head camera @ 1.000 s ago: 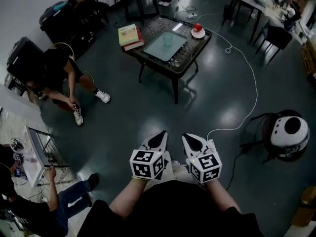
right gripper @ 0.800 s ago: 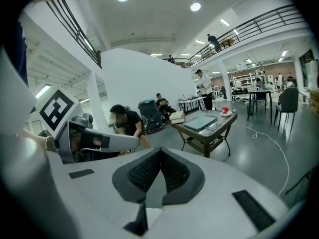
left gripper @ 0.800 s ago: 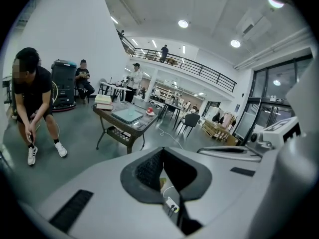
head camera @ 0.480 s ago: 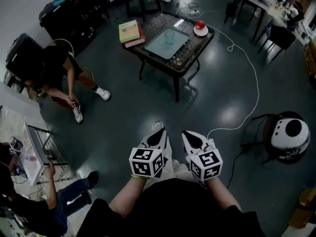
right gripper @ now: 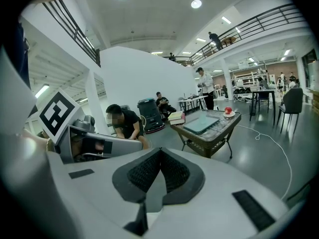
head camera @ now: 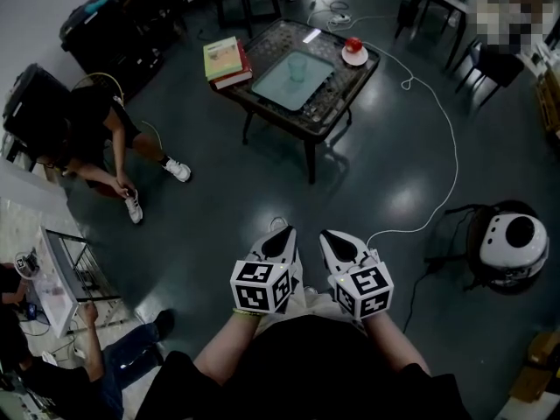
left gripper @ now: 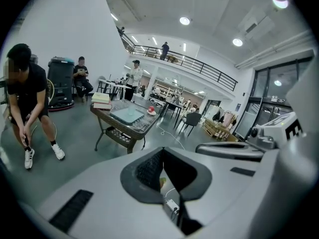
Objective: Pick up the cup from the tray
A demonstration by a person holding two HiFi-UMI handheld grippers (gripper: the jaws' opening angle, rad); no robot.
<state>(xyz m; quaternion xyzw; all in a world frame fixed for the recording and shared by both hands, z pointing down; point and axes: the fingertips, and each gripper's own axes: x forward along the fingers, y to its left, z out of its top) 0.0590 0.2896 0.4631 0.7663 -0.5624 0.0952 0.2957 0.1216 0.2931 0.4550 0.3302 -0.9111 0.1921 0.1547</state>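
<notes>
dark glossy floor (head camera: 219, 208) fills most of the head view. far across it stands a low dark table (head camera: 337, 112) with a glass top. on the table lies a pale rectangular tray (head camera: 273, 87), and the cup (head camera: 298, 65), a clear, faintly bluish one, stands upright on the far part of that tray. left of the tray sits a stack of books (head camera: 223, 59); right of it, at the table's far right corner, a red object on a white saucer (head camera: 353, 51). a white cable (head camera: 452, 156) runs over the floor from the table toward the near right, past a round white-and-black device (head camera: 512, 239). a seated person (head camera: 92, 125) bends forward at the far left.

near the bottom, the left gripper (head camera: 283, 234) and the right gripper (head camera: 333, 235) are held side by side, close together, pointing toward the table and well apart from it. each gripper view shows its jaws brought together at the tips with nothing between them.
</notes>
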